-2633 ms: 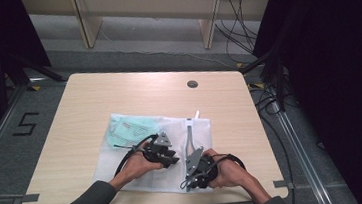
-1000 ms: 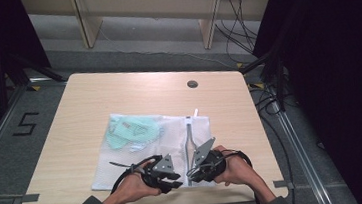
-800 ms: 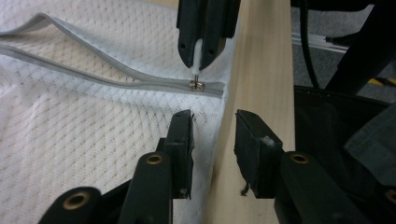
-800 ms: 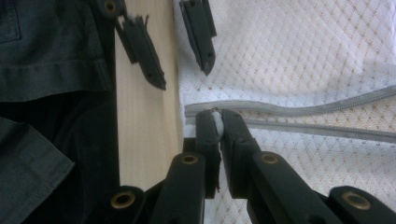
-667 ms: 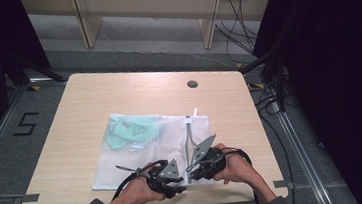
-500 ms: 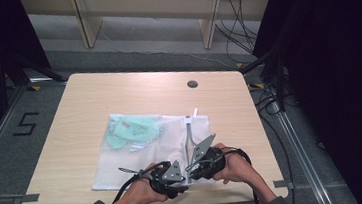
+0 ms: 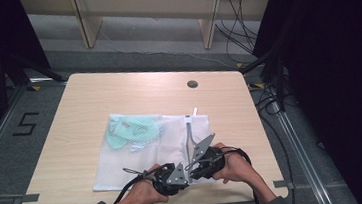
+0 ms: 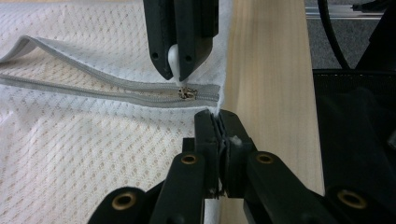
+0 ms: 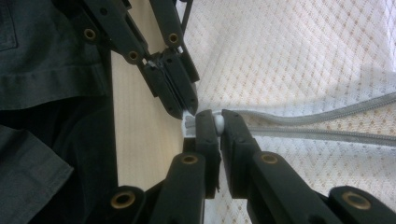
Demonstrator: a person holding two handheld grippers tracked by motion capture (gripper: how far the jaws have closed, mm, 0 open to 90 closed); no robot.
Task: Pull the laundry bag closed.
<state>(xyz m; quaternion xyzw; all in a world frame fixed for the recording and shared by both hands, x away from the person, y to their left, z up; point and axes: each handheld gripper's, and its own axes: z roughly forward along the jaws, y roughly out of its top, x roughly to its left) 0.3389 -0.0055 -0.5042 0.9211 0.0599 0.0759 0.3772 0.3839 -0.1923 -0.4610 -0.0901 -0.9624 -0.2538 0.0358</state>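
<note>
While both of your hands sit at the near edge of the table (image 7: pixel 84 111), the white mesh laundry bag (image 7: pixel 139 158) lies flat in front of you, its near end under the two grippers and its zipper (image 7: pixel 189 134) running away from you along its right side. A mint-green garment (image 7: pixel 132 129) shows through the mesh at the bag's far left end.

Your left gripper (image 8: pixel 217 122) has just been closing, and its jaws now pinch the bag's white end edge right at the closed end of the zipper, beside the bare wood. Your right gripper (image 9: pixel 218 122) is clamped on a small white pull tab (image 9: pixel 218 121) at that same end of the zipper. In the left gripper view the right gripper comes down from above, the tab between its tips and the metal slider (image 8: pixel 187 93) just below them. The two grippers' tips nearly touch. Beyond the slider the two zipper tapes spread apart, so the bag stands open along most of its length.
</note>
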